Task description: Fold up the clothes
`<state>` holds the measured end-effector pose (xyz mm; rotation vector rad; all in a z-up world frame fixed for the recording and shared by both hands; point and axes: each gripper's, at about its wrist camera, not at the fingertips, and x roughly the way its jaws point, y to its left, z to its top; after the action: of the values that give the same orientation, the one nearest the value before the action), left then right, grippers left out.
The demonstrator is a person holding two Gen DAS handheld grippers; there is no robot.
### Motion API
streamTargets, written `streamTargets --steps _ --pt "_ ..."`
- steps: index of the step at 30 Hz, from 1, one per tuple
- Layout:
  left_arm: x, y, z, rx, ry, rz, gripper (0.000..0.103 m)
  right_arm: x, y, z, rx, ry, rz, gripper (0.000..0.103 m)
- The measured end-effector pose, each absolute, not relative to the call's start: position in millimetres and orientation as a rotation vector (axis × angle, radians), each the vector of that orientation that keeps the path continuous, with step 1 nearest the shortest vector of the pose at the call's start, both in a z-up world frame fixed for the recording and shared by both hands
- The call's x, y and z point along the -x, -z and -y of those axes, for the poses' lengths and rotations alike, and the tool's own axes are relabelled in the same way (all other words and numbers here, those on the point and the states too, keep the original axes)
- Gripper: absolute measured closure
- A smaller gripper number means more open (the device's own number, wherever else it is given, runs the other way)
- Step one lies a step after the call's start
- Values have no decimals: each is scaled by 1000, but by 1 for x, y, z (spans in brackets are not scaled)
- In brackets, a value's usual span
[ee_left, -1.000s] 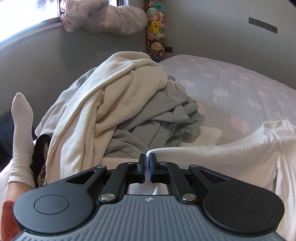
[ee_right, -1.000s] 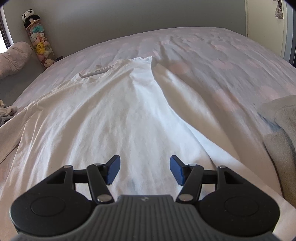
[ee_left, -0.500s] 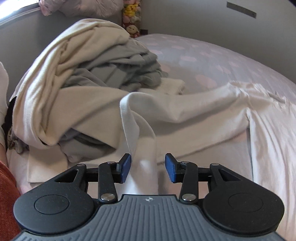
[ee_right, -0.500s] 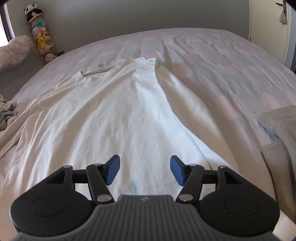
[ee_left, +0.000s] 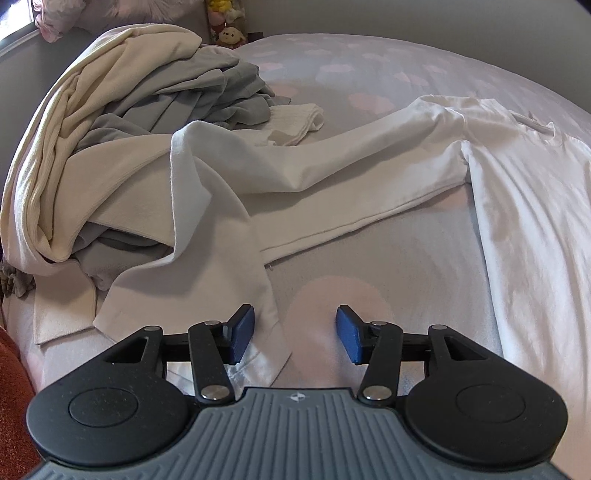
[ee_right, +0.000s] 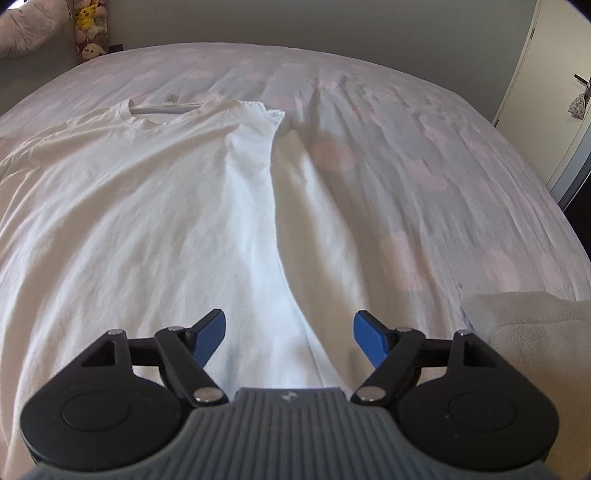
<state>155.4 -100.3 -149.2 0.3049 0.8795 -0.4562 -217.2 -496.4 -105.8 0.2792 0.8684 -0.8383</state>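
A white long-sleeved shirt [ee_right: 140,192] lies spread on the bed, collar at the far end, its right side folded inward along a lengthwise crease. In the left wrist view its left sleeve [ee_left: 229,206] runs from the shoulder, bends over the edge of a clothes pile and drops toward me. The cuff lies just by the left finger of my left gripper [ee_left: 295,334], which is open and holds nothing. My right gripper [ee_right: 290,338] hovers open over the shirt's lower part, straddling the crease.
A pile of cream and grey clothes [ee_left: 122,122] fills the left of the bed. A grey fleece item [ee_right: 535,332] lies at the right. The bedsheet [ee_right: 424,166] is lilac with pink spots. Plush toys [ee_right: 88,26] stand by the wall; a door [ee_right: 554,110] is at the far right.
My left gripper was shut on the sleeve's cuff, then opened and let it drop; the sleeve now lies bent over the pile's edge. The right gripper stayed open and shifted slightly right.
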Motion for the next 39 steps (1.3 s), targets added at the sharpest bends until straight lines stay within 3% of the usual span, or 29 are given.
streamTargets --steps 13,15,17,19,22,39 --pt "-156 151 102 -296 440 -880 55 231 105 515 -301 839 -901 30" --pt "-156 151 102 -295 438 -880 55 233 105 517 -307 839 -904 38" --pt "-155 152 102 -298 437 -877 55 236 105 519 -314 839 -907 59" --pt "-155 152 103 -299 436 -875 55 241 99 532 -332 857 -896 69" --pt "-155 152 103 -300 435 -876 55 250 91 551 -360 884 -880 101" --pt "-159 151 112 -314 391 -906 55 300 70 698 -497 1108 -834 101"
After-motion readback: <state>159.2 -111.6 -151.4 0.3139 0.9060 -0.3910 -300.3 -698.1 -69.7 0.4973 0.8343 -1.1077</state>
